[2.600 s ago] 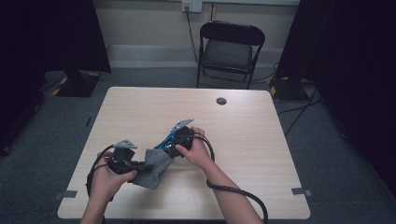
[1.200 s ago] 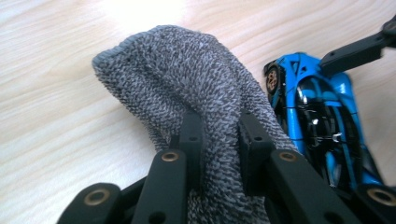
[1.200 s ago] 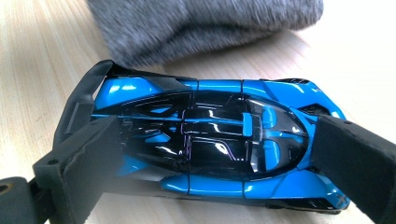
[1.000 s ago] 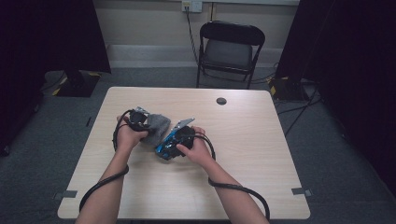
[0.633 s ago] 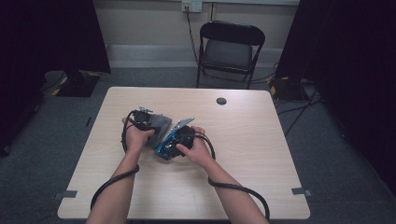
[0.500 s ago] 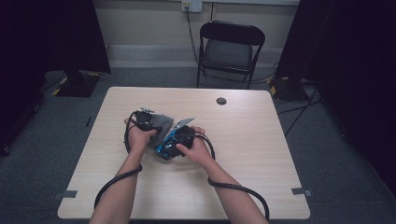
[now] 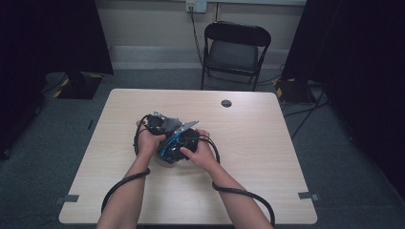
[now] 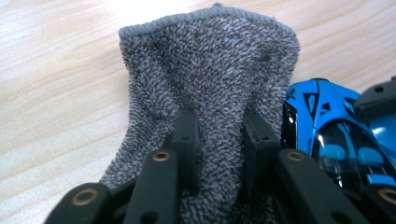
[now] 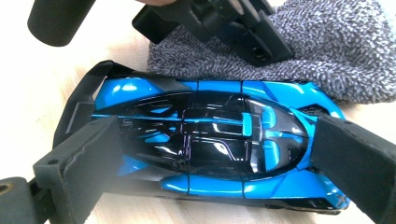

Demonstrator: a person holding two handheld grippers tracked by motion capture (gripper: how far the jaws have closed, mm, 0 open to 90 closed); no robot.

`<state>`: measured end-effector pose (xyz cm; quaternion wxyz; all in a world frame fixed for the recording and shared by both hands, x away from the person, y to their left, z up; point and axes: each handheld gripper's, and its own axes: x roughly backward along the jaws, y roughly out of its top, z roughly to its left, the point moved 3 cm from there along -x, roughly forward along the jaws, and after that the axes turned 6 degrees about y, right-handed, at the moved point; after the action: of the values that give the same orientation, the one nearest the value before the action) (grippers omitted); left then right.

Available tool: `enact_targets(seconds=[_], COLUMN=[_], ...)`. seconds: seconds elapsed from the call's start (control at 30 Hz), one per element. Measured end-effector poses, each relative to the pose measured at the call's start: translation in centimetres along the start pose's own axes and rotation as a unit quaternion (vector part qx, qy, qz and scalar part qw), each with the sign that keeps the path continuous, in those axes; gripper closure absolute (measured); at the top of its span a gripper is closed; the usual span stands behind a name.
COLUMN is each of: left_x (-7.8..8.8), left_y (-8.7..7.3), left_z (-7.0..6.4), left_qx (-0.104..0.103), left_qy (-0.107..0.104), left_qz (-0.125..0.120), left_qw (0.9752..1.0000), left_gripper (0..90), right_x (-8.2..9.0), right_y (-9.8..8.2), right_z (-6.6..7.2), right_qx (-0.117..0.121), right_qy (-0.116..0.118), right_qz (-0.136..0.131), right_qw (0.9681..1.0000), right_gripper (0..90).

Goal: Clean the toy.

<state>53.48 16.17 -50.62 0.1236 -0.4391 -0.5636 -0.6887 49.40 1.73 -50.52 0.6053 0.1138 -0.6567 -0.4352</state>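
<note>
A blue and black toy car [image 9: 210, 135] lies on the table, and my right gripper [image 9: 224, 154] is shut on it, one pad at each end. In the high view the car [image 7: 168, 145] sits under my right gripper [image 7: 180, 143] at the table's middle. A grey terry cloth [image 8: 210, 70] is bunched right beside the car [image 8: 327, 126], touching its side. My left gripper [image 8: 219, 121] has just been closing and now pinches a fold of the cloth between its pads. From above, the left gripper [image 7: 155, 123] and the cloth [image 7: 171, 125] lie just behind the car.
The light wooden table [image 7: 267, 143] has a small black round disc [image 7: 226, 103] near its far edge. A black folding chair [image 7: 234, 47] stands behind the table. Both grippers' black cables [image 7: 124, 183] loop back toward the near edge.
The left hand carried the cloth from the near left up beside the car, then shifted a little toward the right hand. The right hand and car stayed put.
</note>
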Motion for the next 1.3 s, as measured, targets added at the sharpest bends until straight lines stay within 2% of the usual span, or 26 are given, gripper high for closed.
enact_targets(seconds=[0.07,0.2,0.6,1.3], left_x=[0.1,0.3,1.0,2.5], left_y=[-0.1,-0.2,-0.8,-2.1], left_z=[0.0,-0.1,0.0,0.6], left_qx=[0.005,-0.003,-0.008,-0.009], left_qy=[-0.005,-0.007,-0.015,-0.025], left_qz=[0.002,0.009,0.009,0.019], left_qw=[1.0,0.9999,0.9998,0.9995], left_gripper=[72.7,74.5,75.4,75.3], right_x=[0.0,0.0,0.0,0.0], right_y=[0.0,0.0,0.2,0.1], right_z=[0.0,0.0,0.1,0.1], right_qx=[0.001,0.0,-0.002,-0.002], right_qy=[0.0,0.0,-0.002,-0.003], right_qz=[0.0,0.0,0.01,0.008], right_qw=[1.0,1.0,0.9999,1.0], right_gripper=[1.4,1.4,1.3,1.3])
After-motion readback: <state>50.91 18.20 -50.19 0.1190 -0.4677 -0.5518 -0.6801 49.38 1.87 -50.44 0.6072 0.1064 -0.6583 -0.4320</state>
